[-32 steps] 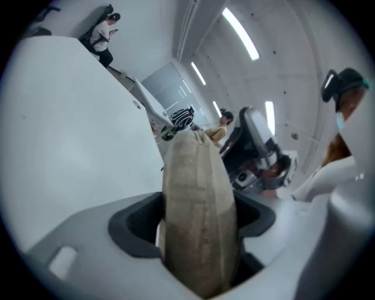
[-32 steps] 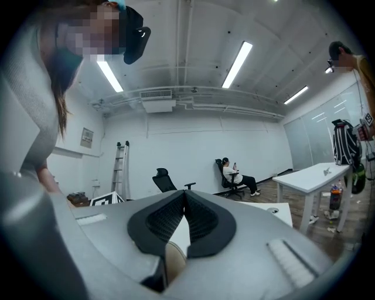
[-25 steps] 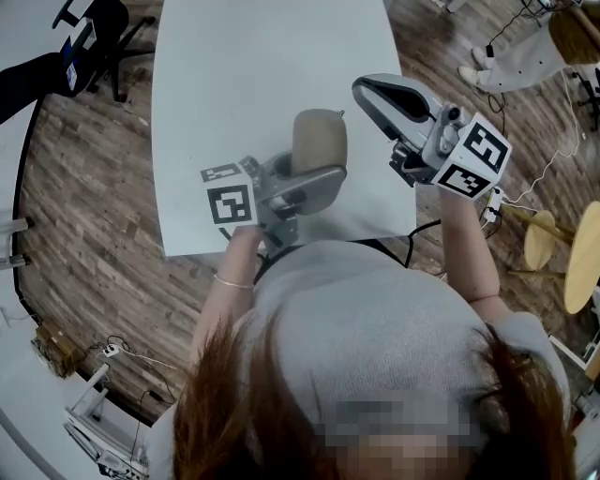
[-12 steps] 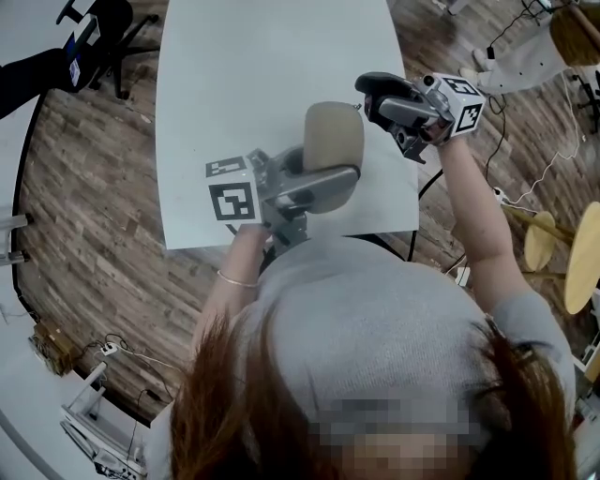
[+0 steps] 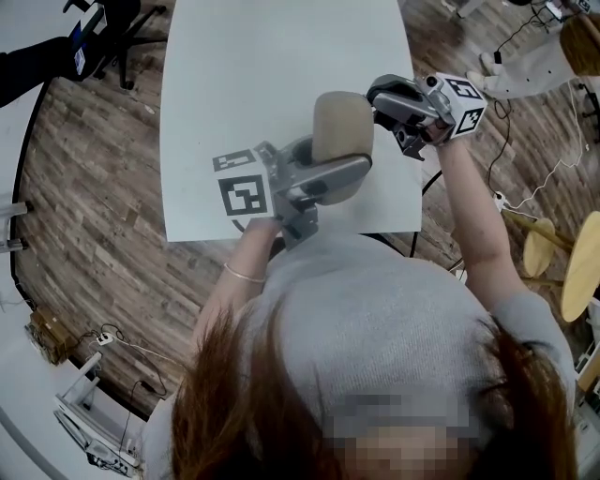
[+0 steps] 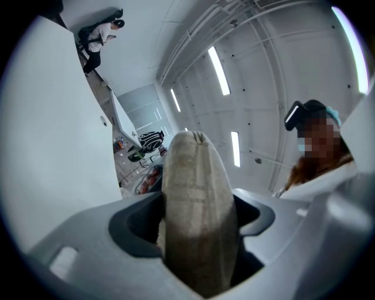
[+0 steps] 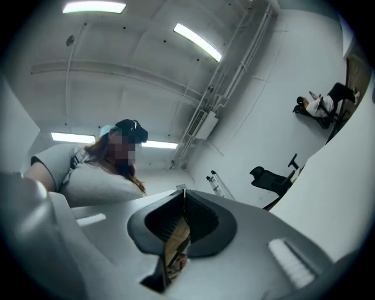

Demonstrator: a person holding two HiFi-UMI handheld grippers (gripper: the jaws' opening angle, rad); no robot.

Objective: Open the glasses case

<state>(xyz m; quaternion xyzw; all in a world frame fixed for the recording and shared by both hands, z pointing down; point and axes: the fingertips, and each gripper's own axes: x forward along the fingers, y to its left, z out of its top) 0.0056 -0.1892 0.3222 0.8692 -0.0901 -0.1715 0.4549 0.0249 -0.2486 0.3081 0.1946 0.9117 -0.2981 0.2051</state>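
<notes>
A tan fabric glasses case (image 5: pixel 342 127) is held up above the white table (image 5: pixel 234 94), and my left gripper (image 5: pixel 333 167) is shut on its lower part. In the left gripper view the case (image 6: pixel 193 176) stands upright between the two grey jaws, closed, its seam on top. My right gripper (image 5: pixel 375 94) sits close beside the case's upper right edge; I cannot tell whether it touches. In the right gripper view the right gripper (image 7: pixel 184 194) has its pads together; the jaws have just been closing and nothing is between them. The case does not show there.
The table's near edge runs just below both grippers. Wooden floor surrounds the table. A black office chair (image 5: pixel 108 28) stands at the far left, round wooden stools (image 5: pixel 539 246) and cables lie at the right. A seated person (image 7: pixel 319 105) is far off.
The left gripper has lifted the case a little, up and right in the head view. The right gripper has rolled over and swung in from the right to the case's upper edge.
</notes>
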